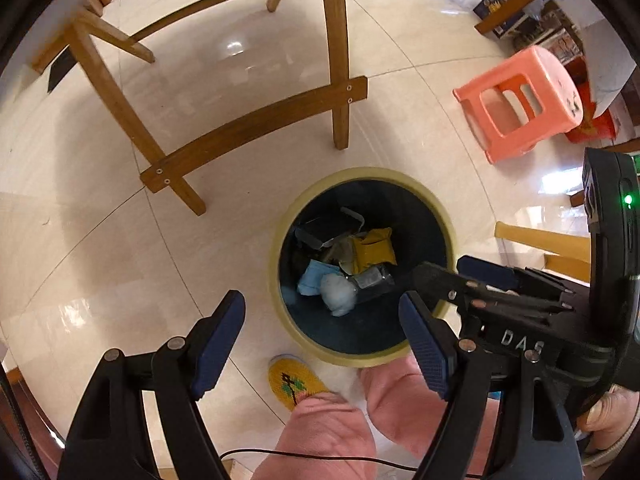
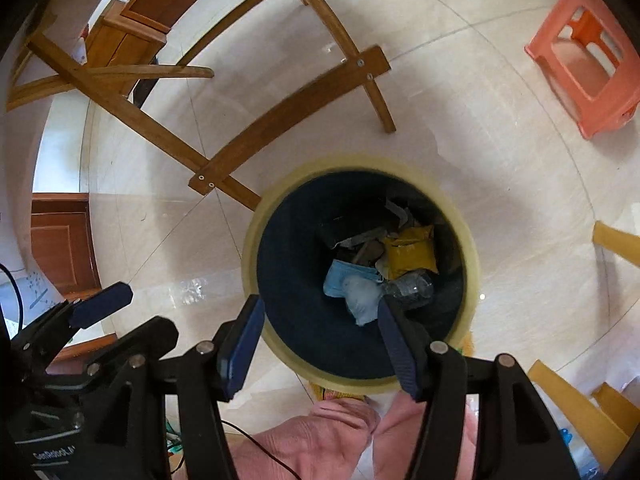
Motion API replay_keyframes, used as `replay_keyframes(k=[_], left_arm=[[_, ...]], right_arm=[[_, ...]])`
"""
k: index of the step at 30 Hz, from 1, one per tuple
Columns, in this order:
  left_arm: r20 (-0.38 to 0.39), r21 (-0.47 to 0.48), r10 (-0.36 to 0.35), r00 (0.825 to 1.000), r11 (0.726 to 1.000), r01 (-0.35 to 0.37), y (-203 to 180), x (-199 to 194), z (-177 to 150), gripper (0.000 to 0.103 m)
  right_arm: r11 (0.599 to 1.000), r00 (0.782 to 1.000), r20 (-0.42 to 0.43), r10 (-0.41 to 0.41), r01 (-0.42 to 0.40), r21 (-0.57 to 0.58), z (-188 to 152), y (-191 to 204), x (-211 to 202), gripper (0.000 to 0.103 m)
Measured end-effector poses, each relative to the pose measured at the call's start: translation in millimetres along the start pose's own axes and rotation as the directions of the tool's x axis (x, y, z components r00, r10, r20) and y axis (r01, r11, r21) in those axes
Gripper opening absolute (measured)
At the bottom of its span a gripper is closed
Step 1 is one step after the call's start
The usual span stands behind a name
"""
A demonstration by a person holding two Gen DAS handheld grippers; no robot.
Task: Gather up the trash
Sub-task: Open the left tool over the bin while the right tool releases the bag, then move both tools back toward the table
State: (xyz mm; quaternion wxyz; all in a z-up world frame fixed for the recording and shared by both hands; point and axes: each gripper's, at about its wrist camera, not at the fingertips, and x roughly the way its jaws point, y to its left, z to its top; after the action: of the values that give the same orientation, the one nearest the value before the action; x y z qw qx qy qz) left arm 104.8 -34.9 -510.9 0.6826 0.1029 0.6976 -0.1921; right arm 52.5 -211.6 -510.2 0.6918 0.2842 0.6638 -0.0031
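Both claws are hanging right over the trash bin [image 1: 362, 354], a round one with a pale yellow rim and dark inside, sitting on the glossy tile floor [image 1: 100, 240]. The left claw [image 1: 320, 340] is spread wide with nothing in it, and the right claw [image 2: 320, 344] is released and empty too. Down in the bin there's a yellow packet [image 2: 412, 252], a light blue face mask [image 2: 340, 280], a white crumpled wad [image 2: 362, 298] on top of the mask, and what I think is a clear plastic bottle [image 2: 412, 288], though it's kinda blurry. Just behind the bin are the wooden chair legs [image 1: 256, 124], and well off to the bin's right is a salmon pink plastic stool [image 1: 524, 104]. On the near side of the bin you can see pink trouser legs [image 1: 336, 428] and a yellow slipper [image 1: 294, 380] almost touching the rim.
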Motion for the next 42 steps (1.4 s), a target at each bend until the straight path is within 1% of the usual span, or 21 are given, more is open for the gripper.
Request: replay_keyframes(k=[3,8,14,19,22,25,27,29,31,34,35,37,38,42], left_arm=[[0.012,-0.015,0.004,1.000,1.000,-0.004,-0.7,-24.2,-6.1,0.078],[0.019,-0.039,-0.011,1.000,0.999,0.012,-1.4,-70.8,-19.8,0.078],[0.046,-0.055,-0.030,0.998,0.998,0.032,1.6,-147.0,-37.7,0.078],[0.125,-0.048,-0.043,0.991,0.998,0.049,5.9,-225.3,-46.4,0.078],[0.176,-0.040,-0.043,0.983,0.998,0.051,8.1,-267.0,-48.9,0.078],[0.237,-0.041,-0.044,0.970,0.998,0.056,13.0,-308.1,-51.0,0.078],[0.281,-0.040,-0.048,0.959,0.997,0.061,17.4,-334.4,-51.1,0.078],[0.331,-0.034,-0.047,0.942,0.998,0.061,21.6,-358.6,-49.4,0.078],[0.393,-0.032,-0.036,0.919,0.998,0.053,26.7,-382.5,-48.0,0.078],[0.464,-0.048,-0.010,0.886,0.998,0.036,38.2,-410.9,-42.7,0.078],[0.492,-0.051,-0.006,0.871,0.998,0.035,41.4,-421.8,-40.5,0.078],[0.528,-0.057,-0.001,0.849,0.998,0.036,44.6,-437.4,-35.7,0.078],[0.552,-0.060,0.001,0.834,0.997,0.038,47.0,-446.7,-33.4,0.078],[0.602,-0.063,0.004,0.799,0.997,0.043,54.7,-461.8,-29.4,0.078]], right_arm=[[1.000,1.000,0.021,-0.013,0.013,-0.011,2.3,6.4,-23.3,0.059],[0.999,0.998,0.050,-0.028,0.029,-0.014,-0.9,23.5,-75.0,0.059],[0.999,0.996,0.082,-0.028,0.030,-0.025,-13.9,56.3,-142.3,0.059],[0.998,0.992,0.124,-0.001,0.009,-0.063,-28.7,91.1,-201.2,0.059],[0.996,0.988,0.153,0.011,0.003,-0.090,-33.9,111.4,-233.7,0.059],[0.993,0.981,0.190,0.028,-0.006,-0.115,-36.6,131.3,-265.5,0.059],[0.991,0.976,0.213,0.033,-0.004,-0.134,-38.6,143.7,-284.8,0.059],[0.989,0.972,0.233,0.029,0.007,-0.150,-40.3,156.6,-302.5,0.059],[0.986,0.964,0.263,0.038,0.007,-0.167,-39.9,169.4,-319.6,0.059],[0.982,0.950,0.308,0.047,0.012,-0.190,-36.8,182.9,-338.3,0.059],[0.981,0.945,0.324,0.051,0.014,-0.196,-34.4,188.2,-346.3,0.059],[0.978,0.935,0.349,0.060,0.015,-0.208,-31.0,197.1,-358.8,0.059],[0.976,0.930,0.362,0.061,0.019,-0.215,-30.0,202.7,-363.1,0.059],[0.970,0.908,0.412,0.079,0.026,-0.243,-23.3,219.9,-389.9,0.059]])
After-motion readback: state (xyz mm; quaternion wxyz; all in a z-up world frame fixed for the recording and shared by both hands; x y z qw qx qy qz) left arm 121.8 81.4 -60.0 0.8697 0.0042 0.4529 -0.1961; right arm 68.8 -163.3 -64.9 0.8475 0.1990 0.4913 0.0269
